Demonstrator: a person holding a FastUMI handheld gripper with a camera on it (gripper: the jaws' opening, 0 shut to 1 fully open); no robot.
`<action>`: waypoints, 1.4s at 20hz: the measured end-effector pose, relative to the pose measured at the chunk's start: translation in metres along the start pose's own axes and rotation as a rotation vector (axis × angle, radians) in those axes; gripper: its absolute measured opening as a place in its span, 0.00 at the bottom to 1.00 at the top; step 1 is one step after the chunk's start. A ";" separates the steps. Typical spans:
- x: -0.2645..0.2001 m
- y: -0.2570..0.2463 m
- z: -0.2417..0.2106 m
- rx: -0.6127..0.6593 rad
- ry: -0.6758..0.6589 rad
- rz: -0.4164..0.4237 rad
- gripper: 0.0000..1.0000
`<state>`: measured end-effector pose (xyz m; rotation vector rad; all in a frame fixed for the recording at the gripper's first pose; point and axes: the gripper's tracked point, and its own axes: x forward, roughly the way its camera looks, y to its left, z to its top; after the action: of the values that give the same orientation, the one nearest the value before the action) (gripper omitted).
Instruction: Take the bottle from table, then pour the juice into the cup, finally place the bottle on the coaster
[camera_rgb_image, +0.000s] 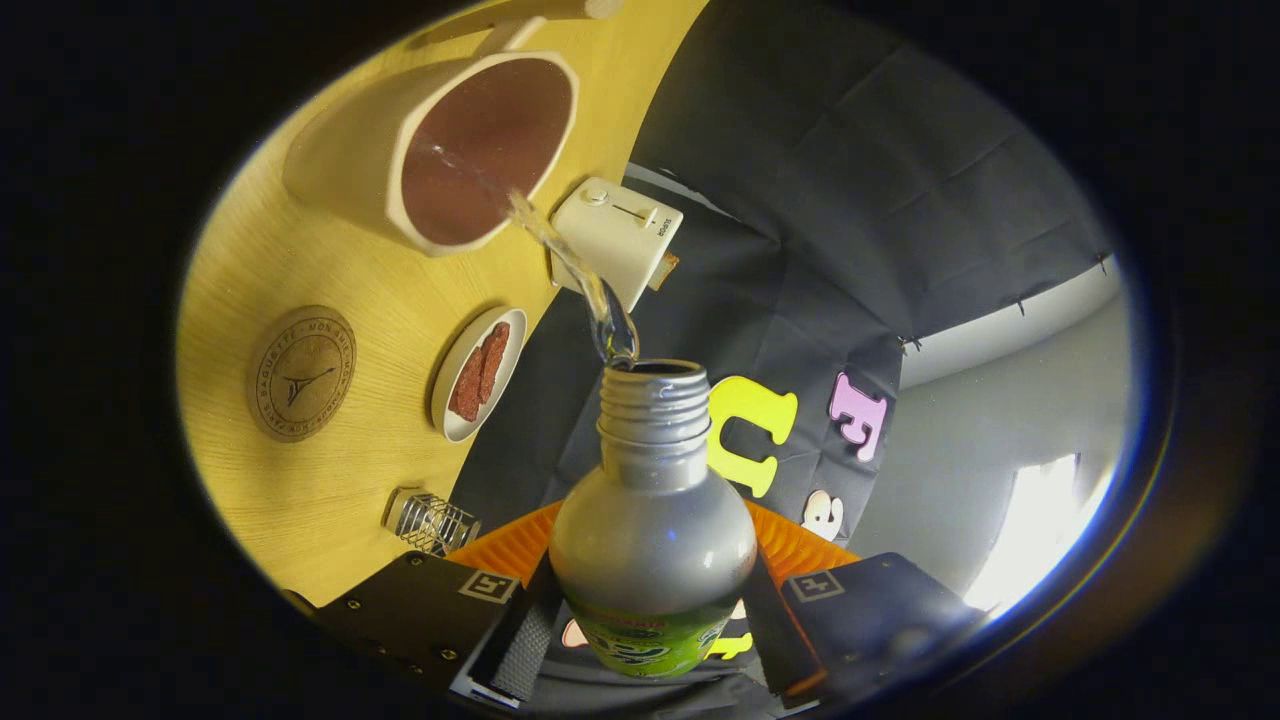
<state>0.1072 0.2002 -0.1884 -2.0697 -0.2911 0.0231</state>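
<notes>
My gripper (652, 610) is shut on a silver bottle (652, 520) with a green label, held between both fingers and tipped over so the view is rolled. Its uncapped threaded neck (655, 400) points ahead. A clear stream of liquid (575, 265) runs from the mouth into a cream cup (460, 150) with a dark inside, which stands on the yellow wooden table (330, 480) beyond the fingers. A round cork coaster (301, 373) with a printed tower lies on the table beside the cup, nearer to me.
A small white plate with reddish pieces (480, 373) sits between the coaster and the table's edge. A white toaster-like box (615, 240) stands at the edge past the cup. A small clear ribbed glass (430, 522) lies close to the fingers.
</notes>
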 end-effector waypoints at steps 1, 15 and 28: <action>0.000 -0.001 0.001 -0.011 -0.003 -0.006 0.82; -0.009 -0.003 0.014 -0.161 -0.044 -0.010 0.82; -0.002 -0.008 0.028 -0.352 -0.076 -0.038 0.82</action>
<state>0.0998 0.2281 -0.1954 -2.4152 -0.4039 0.0289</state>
